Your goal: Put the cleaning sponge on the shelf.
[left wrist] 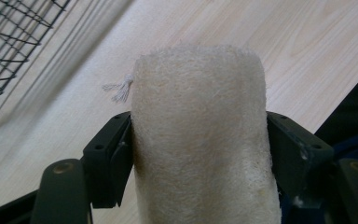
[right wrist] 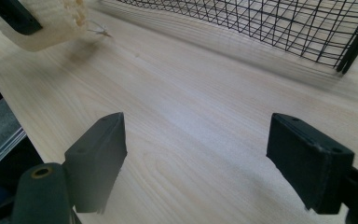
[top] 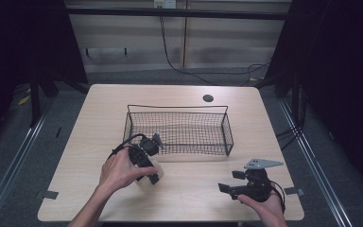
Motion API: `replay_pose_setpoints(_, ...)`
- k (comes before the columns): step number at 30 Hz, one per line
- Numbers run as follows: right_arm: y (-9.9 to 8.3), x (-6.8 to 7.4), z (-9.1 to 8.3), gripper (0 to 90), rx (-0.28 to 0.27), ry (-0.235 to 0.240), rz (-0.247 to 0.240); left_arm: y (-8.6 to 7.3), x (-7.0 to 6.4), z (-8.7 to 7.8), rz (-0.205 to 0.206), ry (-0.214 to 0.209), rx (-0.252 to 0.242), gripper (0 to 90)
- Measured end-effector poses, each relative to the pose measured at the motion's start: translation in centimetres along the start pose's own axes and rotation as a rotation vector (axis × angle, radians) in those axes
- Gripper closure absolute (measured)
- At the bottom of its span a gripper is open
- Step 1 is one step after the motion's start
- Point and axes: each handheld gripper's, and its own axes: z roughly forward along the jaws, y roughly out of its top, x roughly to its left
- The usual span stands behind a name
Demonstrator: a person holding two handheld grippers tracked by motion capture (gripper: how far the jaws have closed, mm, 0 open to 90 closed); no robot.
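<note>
Now my left tool (left wrist: 198, 140) clamps its jaws against both sides of a cream fuzzy roll (left wrist: 200, 135), held just above the pale wooden desk (top: 189, 189) in front of the wire basket (top: 178, 132). My right tool (right wrist: 196, 154) hangs wide open and empty over the desk's near right corner. Beyond lie grey carpet and trailing cables.

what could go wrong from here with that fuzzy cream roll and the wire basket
The left gripper is shut on the cream roll, which looks soft, so it might sag or slip out during a lift. Its loose thread could snag on the wire basket mesh. The basket's near wall stands close by; a low carry may bump it. The right gripper waits open, apart.
</note>
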Motion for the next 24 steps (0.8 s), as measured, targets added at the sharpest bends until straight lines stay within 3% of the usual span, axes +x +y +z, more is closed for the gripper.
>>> replay_pose_setpoints(24,0.0,0.0,0.0,19.6,0.003,0.002,-0.001,-0.7,0.8,-4.6,0.057,0.009,-0.068,29.0)
